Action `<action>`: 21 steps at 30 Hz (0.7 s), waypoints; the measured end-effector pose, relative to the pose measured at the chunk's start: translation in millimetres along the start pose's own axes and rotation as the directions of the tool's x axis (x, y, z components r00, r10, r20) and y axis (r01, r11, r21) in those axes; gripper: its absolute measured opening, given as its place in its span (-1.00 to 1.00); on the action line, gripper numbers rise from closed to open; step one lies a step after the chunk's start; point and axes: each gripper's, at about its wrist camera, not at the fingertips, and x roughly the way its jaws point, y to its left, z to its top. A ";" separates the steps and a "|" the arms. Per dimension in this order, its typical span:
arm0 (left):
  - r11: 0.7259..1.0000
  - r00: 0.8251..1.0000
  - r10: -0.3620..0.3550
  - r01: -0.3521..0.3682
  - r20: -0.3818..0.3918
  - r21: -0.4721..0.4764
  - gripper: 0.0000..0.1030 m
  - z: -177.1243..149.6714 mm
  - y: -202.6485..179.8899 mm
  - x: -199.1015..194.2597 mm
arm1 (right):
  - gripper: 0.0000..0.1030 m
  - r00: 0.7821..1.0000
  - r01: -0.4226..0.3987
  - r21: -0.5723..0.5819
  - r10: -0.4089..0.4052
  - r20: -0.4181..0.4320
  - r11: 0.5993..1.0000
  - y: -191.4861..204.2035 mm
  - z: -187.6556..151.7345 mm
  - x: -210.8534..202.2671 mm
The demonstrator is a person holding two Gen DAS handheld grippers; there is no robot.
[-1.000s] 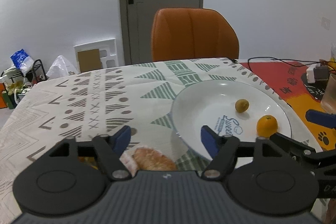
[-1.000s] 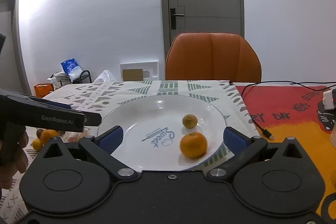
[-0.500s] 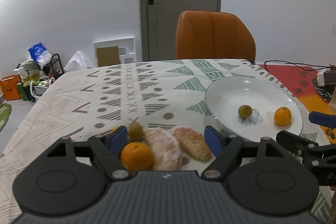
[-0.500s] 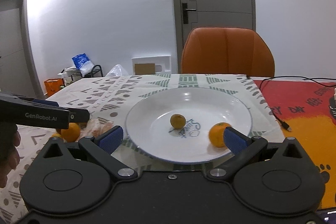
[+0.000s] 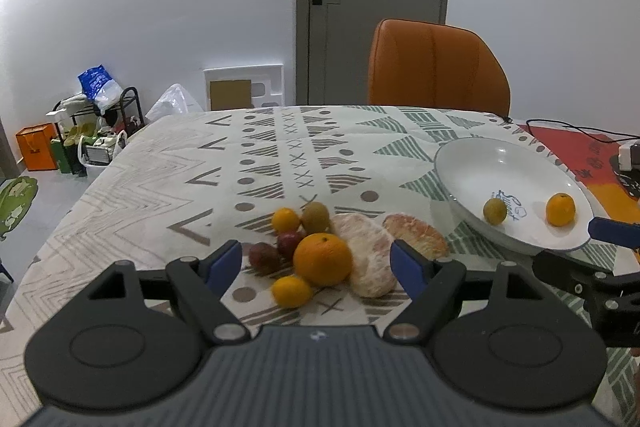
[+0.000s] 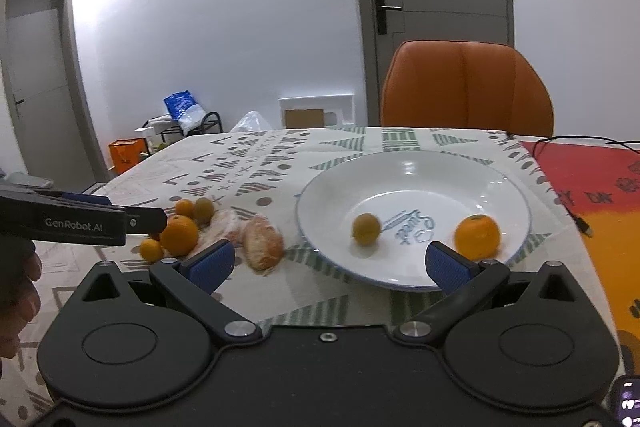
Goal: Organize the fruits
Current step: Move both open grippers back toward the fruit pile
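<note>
Early in the job, judging by the layout: two fruits plated, most of the pile unsorted on the tablecloth.

Leftmost, left gripper, jaws apart, having just been opening, nothing clamped; aimed down at the loose pile, big orange framed between the blue pads but not touched by them. Around it on the cloth: two dark red fruits just left, small orange in front, another small orange and a brownish-green fruit behind, two peeled citrus pieces to the right, touching or nearly touching each other. All of that left to move, probably big orange first.

Further right, white plate near the pile but apart from it. Inside: one small greenish-yellow fruit near the printed logo, one orange toward the near-right rim, well apart from each other. Plenty of bare plate left.

Right gripper hovering at the near rim of the plate, jaws wide apart, empty. A hand visible at far left edge of the right view, under the left tool body.

Red mat and cable beyond the plate, not part of the sorting.
</note>
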 end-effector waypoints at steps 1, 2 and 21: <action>1.000 1.000 0.002 -0.002 -0.001 -0.003 0.55 -1.1 2.5 -1.0 | 1.00 1.000 -0.007 0.000 0.007 -0.001 1.000 2.4 -0.1 0.3; 1.000 1.000 0.005 -0.005 -0.002 -0.006 0.55 -2.3 5.1 -1.9 | 1.00 1.000 -0.013 -0.001 0.013 -0.003 1.000 4.8 -0.1 0.6; 0.997 0.999 0.038 -0.039 -0.008 -0.066 0.55 -13.6 52.6 -14.3 | 1.00 0.996 -0.086 -0.014 0.086 -0.039 0.996 44.1 0.2 12.0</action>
